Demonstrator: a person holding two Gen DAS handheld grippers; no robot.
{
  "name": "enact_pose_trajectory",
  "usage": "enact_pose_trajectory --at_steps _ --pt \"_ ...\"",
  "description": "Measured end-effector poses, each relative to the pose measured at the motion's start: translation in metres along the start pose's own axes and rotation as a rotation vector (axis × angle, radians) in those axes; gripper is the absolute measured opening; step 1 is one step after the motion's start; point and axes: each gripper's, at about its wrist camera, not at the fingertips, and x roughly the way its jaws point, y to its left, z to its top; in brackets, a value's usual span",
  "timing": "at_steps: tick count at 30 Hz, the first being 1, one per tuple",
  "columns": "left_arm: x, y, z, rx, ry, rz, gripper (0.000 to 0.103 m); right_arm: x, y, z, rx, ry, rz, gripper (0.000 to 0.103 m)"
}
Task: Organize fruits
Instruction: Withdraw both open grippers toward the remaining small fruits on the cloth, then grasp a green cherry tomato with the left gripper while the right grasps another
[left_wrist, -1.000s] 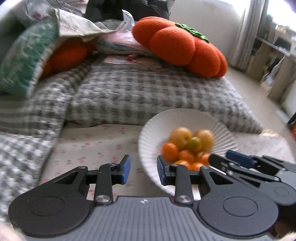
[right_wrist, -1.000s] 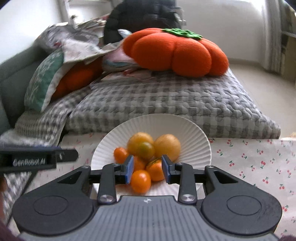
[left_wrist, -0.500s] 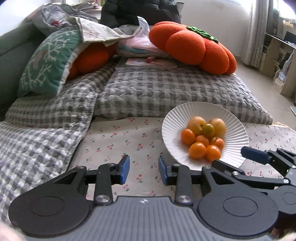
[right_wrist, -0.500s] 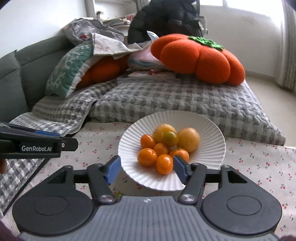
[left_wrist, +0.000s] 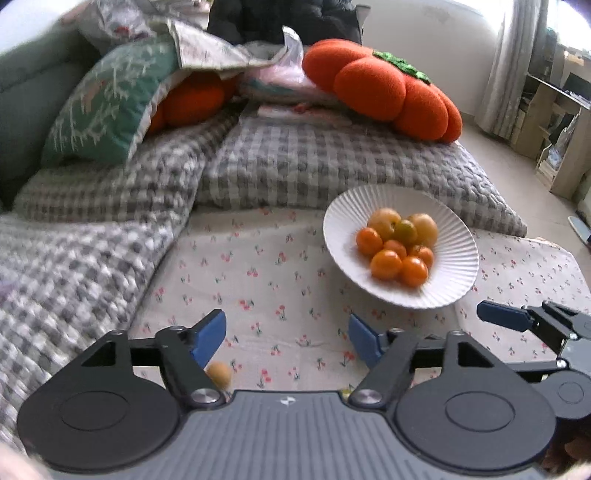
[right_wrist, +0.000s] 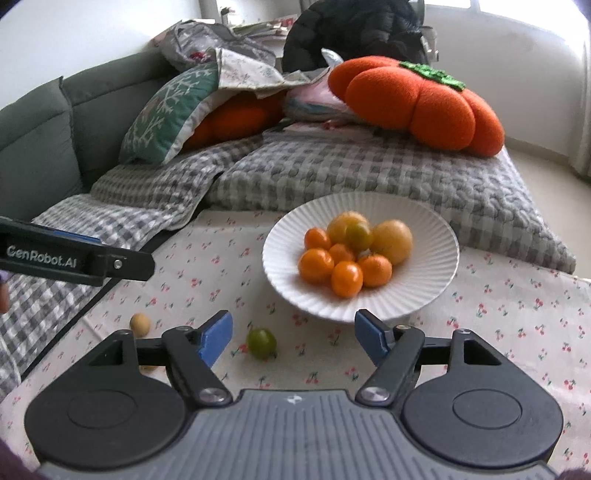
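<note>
Two loose fruits sit on the cherry-print tabletop (right_wrist: 498, 314): a green fruit (right_wrist: 261, 343) and a tan fruit (right_wrist: 140, 324), both outside the white plate (right_wrist: 436, 236). The left gripper (left_wrist: 286, 338) and right gripper (right_wrist: 293, 338) have just spread their fingers, nothing between them. Risk: round fruits could roll off if nudged, or a clumsy drop scatters the orange pile (right_wrist: 343, 258).
</note>
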Motion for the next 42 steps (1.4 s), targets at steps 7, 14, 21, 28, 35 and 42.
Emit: enact_pose_trajectory --at_steps 7,14,21,28,35,42 --pt "0.009 -0.001 -0.014 0.032 0.046 -0.065 0.074 0.015 0.01 -0.008 -0.068 0.077 -0.017 0.073" --pt "0.044 -0.009 -0.036 0.068 0.164 -0.097 0.074 0.04 -0.012 -0.012 -0.007 0.143 -0.089 0.07" --pt "0.061 -0.012 -0.038 0.001 0.195 -0.177 0.067 0.047 -0.007 -0.018 -0.144 0.13 -0.089 0.054" --pt "0.073 -0.011 -0.04 -0.041 0.214 -0.202 0.048 0.048 0.005 -0.015 -0.279 0.078 -0.059 0.045" --pt "0.082 -0.007 -0.045 -0.054 0.25 -0.229 0.021 0.06 0.012 -0.016 -0.331 0.098 -0.036 0.043" --pt "0.075 0.011 -0.036 -0.13 0.25 -0.229 0.021 0.066 0.015 -0.016 -0.321 0.118 0.01 0.043"
